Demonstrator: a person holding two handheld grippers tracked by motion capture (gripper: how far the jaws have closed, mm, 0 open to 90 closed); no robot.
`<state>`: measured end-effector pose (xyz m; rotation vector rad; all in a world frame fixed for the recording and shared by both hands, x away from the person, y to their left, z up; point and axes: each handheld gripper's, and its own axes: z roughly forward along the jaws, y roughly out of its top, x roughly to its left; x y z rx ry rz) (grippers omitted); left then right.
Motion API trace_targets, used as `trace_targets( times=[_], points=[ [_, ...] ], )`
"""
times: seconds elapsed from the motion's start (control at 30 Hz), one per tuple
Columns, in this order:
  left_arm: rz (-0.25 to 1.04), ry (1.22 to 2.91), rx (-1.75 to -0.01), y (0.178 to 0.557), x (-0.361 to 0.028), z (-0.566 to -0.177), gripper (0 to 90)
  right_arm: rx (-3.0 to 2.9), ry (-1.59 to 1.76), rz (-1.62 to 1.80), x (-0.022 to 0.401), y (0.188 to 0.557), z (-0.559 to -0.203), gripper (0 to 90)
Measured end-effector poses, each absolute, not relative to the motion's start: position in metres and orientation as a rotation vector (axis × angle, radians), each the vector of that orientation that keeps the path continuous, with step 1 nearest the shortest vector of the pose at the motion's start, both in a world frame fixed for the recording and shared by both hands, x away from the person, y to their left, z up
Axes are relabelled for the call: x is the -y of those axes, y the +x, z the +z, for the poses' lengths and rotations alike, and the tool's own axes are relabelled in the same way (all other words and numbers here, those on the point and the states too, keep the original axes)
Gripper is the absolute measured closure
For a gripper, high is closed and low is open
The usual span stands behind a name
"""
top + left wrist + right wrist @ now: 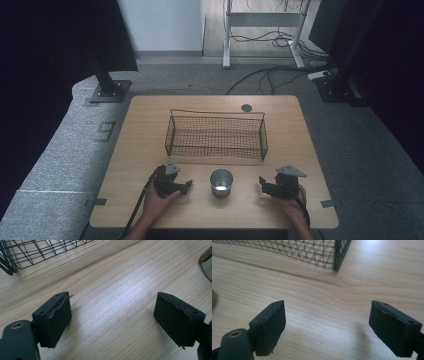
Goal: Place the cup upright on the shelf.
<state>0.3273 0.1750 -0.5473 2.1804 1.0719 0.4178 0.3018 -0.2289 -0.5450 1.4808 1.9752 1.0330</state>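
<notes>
A shiny metal cup stands upright near the front middle of the wooden table. Behind it sits a black wire mesh basket with nothing in it. My left gripper rests on the table left of the cup, held by a hand, its jaws pointing right. In the left gripper view my left gripper is open over bare wood, with the cup's edge at the far right. My right gripper lies right of the cup, and my right gripper is open over bare wood too.
A small dark round disc is set in the table behind the basket. The basket's corner shows ahead of the right jaws, its wires ahead of the left ones. Stand bases and cables lie on the floor beyond.
</notes>
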Motion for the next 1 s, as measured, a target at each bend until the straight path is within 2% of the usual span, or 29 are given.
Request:
trace_targets(
  times=[0.27, 1.0],
  points=[
    [0.418, 2.180, -1.071, 0.327, -0.175, -0.547, 14.4, -1.969, 1.404, 1.150, 0.221, 0.290, -0.529, 17.2],
    [0.418, 2.180, -1.072, 0.327, -0.175, -0.547, 14.4, -2.043, 1.193, 1.353, 0.185, 0.265, -0.496, 18.2]
  ],
)
